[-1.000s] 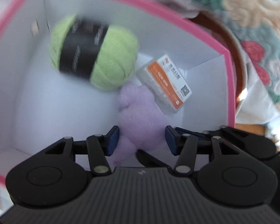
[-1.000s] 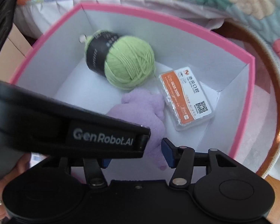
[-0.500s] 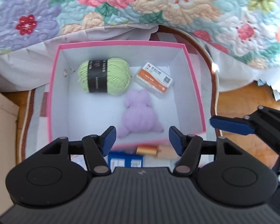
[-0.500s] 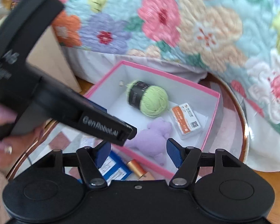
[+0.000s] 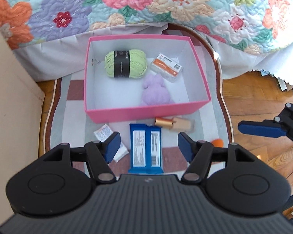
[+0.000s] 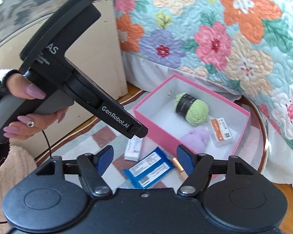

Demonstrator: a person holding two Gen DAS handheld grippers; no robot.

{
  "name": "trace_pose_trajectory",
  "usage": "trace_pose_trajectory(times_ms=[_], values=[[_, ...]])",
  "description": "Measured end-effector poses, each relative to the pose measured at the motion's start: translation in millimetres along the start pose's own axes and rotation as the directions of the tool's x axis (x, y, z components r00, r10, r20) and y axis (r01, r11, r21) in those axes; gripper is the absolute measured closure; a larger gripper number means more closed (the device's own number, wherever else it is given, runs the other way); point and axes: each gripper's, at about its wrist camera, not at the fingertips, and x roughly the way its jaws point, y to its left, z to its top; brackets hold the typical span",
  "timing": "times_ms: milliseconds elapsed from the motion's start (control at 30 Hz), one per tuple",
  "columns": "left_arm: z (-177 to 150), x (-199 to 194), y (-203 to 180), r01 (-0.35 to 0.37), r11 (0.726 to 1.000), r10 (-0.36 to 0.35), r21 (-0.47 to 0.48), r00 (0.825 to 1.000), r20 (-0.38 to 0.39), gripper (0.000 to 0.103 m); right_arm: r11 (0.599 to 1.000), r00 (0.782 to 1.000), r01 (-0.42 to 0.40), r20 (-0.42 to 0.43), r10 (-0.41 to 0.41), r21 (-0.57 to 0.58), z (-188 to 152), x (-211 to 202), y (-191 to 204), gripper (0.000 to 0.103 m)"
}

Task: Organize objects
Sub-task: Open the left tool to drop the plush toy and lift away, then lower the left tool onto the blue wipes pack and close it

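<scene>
Both claws hang above a rug (image 5: 72,115) with nothing between their jaws. The left claw (image 5: 147,145) stands wide at the bottom middle of its own view, its jaws having just been opening; the blue wrapper (image 5: 146,150) on the rug shows through the gap, well below the pads and untouched. The right claw (image 6: 144,160) is also wide and empty at the lower middle of its view, its jaws likewise just opened further. One of its blue fingers (image 5: 260,130) shows at the right edge of the left view.

A pink box (image 5: 146,113) sits on the rug in the centre of the left view, against the hanging edge of a flowered quilt (image 5: 146,3). Inside, a green yarn ball (image 5: 126,64) with a black band lies at the back. Just right of it is a clear case (image 5: 167,67) with an orange label, and a lilac plush (image 5: 156,93) lies in front of both, near the front wall.

On the rug in front of the box lie the wrapper, a white packet (image 5: 105,133) to its left and a gold-capped bottle (image 5: 174,124) on its side to its right, close to the box wall. A small orange thing (image 5: 217,142) peeks out by the left claw's right finger.

In the right view, a hand (image 6: 29,113) with a ring grips the left gripper's handle at the left.
</scene>
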Motion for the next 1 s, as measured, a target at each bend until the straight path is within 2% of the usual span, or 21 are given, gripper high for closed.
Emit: trace_pose_trajectory(times_ms=[233, 367, 533, 667, 800, 867, 1000], values=[[-29.5, -7.2, 5.0, 0.002, 1.000, -0.002, 0.015, 1.000, -0.004, 0.033, 1.000, 0.999, -0.027, -0.024, 0.027, 0.009, -11.8, -0.9, 19.0, 0.025], [-44.4, -1.7, 8.1, 0.011, 1.000, -0.010, 0.017, 1.000, -0.018, 0.031, 0.998, 0.998, -0.047, -0.041, 0.048, 0.031, -19.0, 3.8, 23.7, 0.018], [-59.3, 12.8, 16.4, 0.034, 0.999, -0.034, 0.013, 0.999, -0.017, 0.029, 0.996, 0.997, -0.075, -0.033, 0.076, 0.039, -33.1, 17.3, 26.5, 0.015], [-70.0, 34.6, 30.3, 0.050, 0.999, -0.050, -0.018, 0.999, -0.018, 0.028, 0.995, 0.998, -0.054, -0.020, 0.056, 0.084, -50.9, 39.7, 25.5, 0.015], [-77.3, 59.4, 44.9, 0.058, 0.997, -0.059, -0.056, 0.998, -0.013, 0.028, 0.988, 0.998, -0.038, -0.050, 0.046, 0.149, -63.0, 72.0, 18.7, 0.015], [-81.9, 68.4, 48.2, 0.066, 0.996, -0.066, -0.054, 0.998, 0.014, 0.029, 0.986, 0.997, -0.026, -0.061, 0.037, 0.168, -69.7, 88.5, 16.3, 0.015], [-88.6, 90.7, 55.3, 0.101, 0.991, -0.100, -0.083, 0.995, 0.016, 0.034, 0.988, 0.997, -0.004, -0.074, 0.016, 0.156, -81.7, 117.8, 16.8, 0.015]])
